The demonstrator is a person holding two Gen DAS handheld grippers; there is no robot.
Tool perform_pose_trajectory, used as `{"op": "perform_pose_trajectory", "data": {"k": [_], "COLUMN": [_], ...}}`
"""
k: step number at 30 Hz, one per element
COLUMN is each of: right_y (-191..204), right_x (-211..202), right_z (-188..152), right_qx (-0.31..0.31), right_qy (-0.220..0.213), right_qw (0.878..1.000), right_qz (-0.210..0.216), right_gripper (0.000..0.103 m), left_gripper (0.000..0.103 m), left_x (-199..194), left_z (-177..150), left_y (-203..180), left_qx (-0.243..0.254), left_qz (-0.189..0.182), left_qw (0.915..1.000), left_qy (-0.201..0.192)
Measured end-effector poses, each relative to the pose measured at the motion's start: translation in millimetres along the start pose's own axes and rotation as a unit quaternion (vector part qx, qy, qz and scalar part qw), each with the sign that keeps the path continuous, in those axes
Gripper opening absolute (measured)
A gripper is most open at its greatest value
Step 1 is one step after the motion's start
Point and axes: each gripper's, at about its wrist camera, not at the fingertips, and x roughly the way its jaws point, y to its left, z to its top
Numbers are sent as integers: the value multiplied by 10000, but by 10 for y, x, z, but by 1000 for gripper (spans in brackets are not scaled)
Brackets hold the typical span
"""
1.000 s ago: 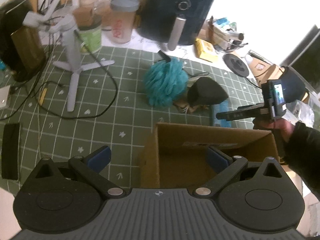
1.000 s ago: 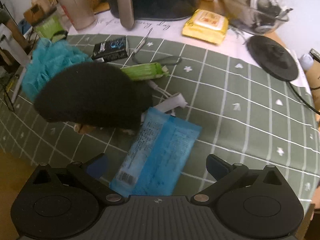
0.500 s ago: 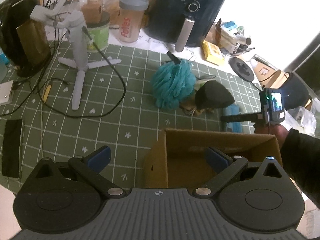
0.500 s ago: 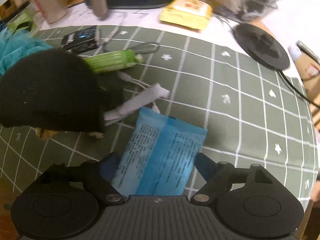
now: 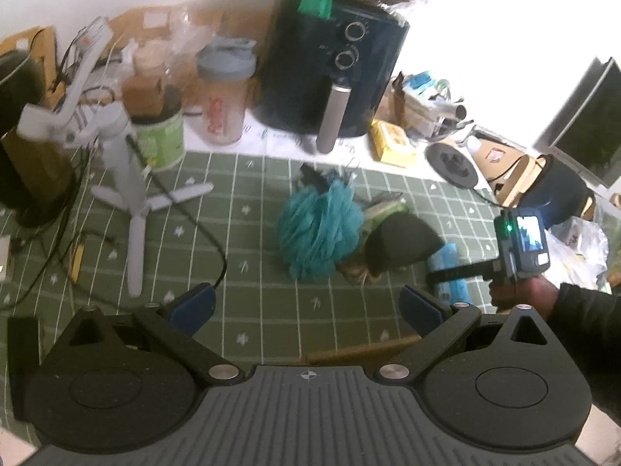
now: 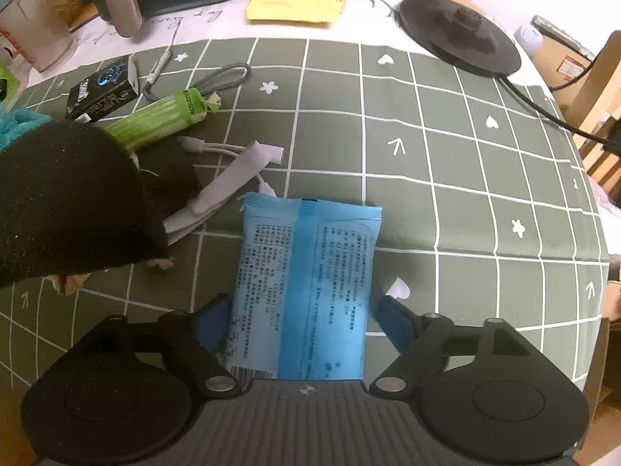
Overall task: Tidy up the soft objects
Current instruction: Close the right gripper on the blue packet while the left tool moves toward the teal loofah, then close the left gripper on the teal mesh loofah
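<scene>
A table (image 6: 485, 202) under a green checked cloth carries a blue wipes packet (image 6: 306, 291), a black cap (image 6: 66, 202), a teal bath sponge (image 5: 318, 229), a green tube (image 6: 163, 118) and a white tripod (image 5: 132, 194).

Table (image 6: 446, 178) carrying everything. Wipes pack (image 6: 306, 287) lying flat, its near end sitting between the right gripper's (image 6: 306, 320) fingers. Hat (image 6: 66, 202) lying left of pack, near it; strap (image 6: 233, 178) trailing out between them. Loofah (image 5: 318, 229) sitting left of hat, touching it. Tube (image 6: 163, 118) lying behind hat. Fryer (image 5: 330, 73) standing behind loofah. Tripod (image 5: 128, 190) standing far left.
</scene>
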Motion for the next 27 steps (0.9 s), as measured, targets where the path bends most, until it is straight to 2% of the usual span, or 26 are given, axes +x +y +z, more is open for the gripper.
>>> {"op": "perform_pose_trajectory", "data": {"k": [4,7,16,19,22,23,24,27], "right_y": [-70,-193,-367,-405,-415,-414,-408,-410], "right_x": [-43,-165,-601,-758,-925,-975,-1026,-1140], "right_z": [-17,-48,-279,-370,-453,-477,-506,-580], "right_qx": [-17,202,362,433,416,409,397,436], "right_qy": [-7,-138,-477,-610,-731,-763,-778,-773], "right_qw": [10000,9997,9980,9968,9959,9957,9957,9956], "right_qz": [-26,-13,177,276,320,325,318,314], "right_gripper": [63,63,63,63,63,63,63,63], "left_gripper": [103,103,103,103,102,96,84,81], "left_x": [89,152,490,663,876,945,1016,1247], "left_z": [107,170,302,348,387,395,396,413], "left_y": [-46,-69,-117,-118,-115,-120,-119,-123], "left_qx": [196,378,1018,1137,1232,1263,1310,1408], "left_qz": [72,184,-205,-351,-347,-358,-399,-303], "left_qw": [9997,9989,9944,9929,9918,9913,9905,9886], "left_qy": [-153,-222,-199,-82,56,100,156,445]}}
